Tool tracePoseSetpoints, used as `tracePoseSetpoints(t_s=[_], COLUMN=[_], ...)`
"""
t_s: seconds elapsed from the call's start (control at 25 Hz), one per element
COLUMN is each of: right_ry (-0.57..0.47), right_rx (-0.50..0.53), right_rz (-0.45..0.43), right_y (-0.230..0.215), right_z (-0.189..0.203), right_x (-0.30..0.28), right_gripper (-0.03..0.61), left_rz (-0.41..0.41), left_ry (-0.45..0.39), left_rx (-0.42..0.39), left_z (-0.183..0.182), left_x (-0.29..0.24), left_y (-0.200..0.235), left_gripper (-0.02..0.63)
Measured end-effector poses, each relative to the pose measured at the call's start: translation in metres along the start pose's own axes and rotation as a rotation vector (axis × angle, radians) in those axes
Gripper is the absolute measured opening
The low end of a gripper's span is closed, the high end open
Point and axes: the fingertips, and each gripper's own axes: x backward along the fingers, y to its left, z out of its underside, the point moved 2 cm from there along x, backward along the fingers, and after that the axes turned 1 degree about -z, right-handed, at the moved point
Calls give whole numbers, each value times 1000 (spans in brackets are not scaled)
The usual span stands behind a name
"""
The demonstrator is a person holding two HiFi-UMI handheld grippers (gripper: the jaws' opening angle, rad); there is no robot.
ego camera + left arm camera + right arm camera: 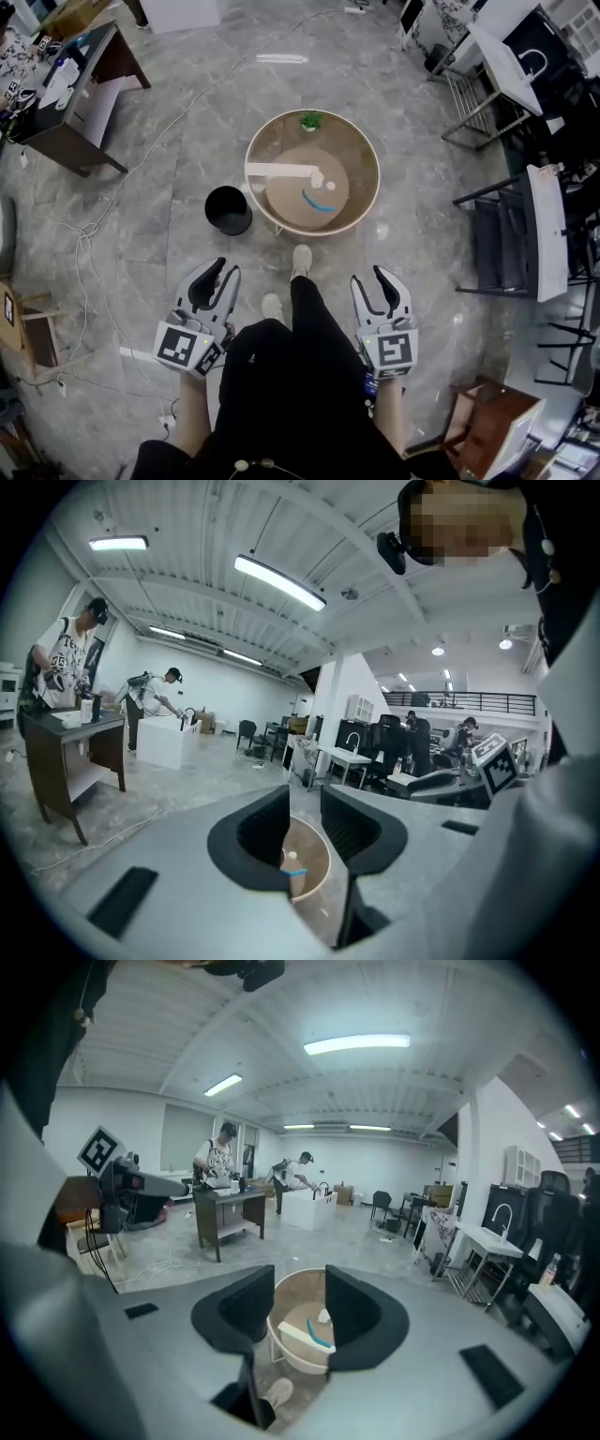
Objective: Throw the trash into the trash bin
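Count: 2 claws, 1 bin, 1 table, 1 plant, 4 bits of trash, 2 shoes.

Claws: the left claw point(225, 270) and the right claw point(369, 276) are held low over the grey marble-look floor point(169, 122), one on each side of the person's black-clad legs. Both point fwd at the table. Ea. has its jaws standing apart w/ nothing btwn the pads. Each gripper view shows only the table through the gap. The 2 white shoes point(301, 260) are btwn the claws, one just ahead of the tips, the other further back.

Containers:
- The round black plastic trash bin point(228, 209) stands on the floor straight ahead of the left claw, just beside the table's near-left rim. Its inside is dark, so contents can't be told.
- The round low table w/ brown top and raised white rim point(367, 141) is ahead of both claws, about midway btwn their lines and beyond the bin. On it:
  - 1 long flat white strip point(279, 171), on the left claw's side
  - 2 small crumpled white paper wads point(317, 176), at that strip's inner end
  - 1 curved blue strip point(319, 201), the piece nearest the claws
  - 1 small green potted plant point(310, 120), at the far rim

All 4 trash bits lie on the table, well ahead of both claws. Neither claw holds any.
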Motion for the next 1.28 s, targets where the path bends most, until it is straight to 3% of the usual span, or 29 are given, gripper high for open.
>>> tracePoseSetpoints(t_s=[0.24,0.36,0.52,0.72,0.92,1.12,1.28], right_ry=[144,200,238,314,439,578,709], right_rx=[127,178,133,95,141,126,105], right_rz=[-77,-131,-229,-338,-410,-467,-497], right_y=[-21,-33,-50,-64,-73,-75,-67], right_z=[32,44,64,103,165,241,301], right_x=[-68,-104,-160,-227,-291,-345,-371], right_gripper=[204,219,218,187,169,150,156], left_rz=[-83,-141,-129,-161,-145,-107,-92], left_ry=[-5,47,178,260,385,596,743], left_rx=[106,122,117,133,223,209,246], left_z=[-1,11,46,87,141,230,300], left_x=[-53,-91,-157,-232,-289,-322,-328], left_y=[30,48,60,68,66,65,73], left_gripper=[106,106,106,104,103,98,92])
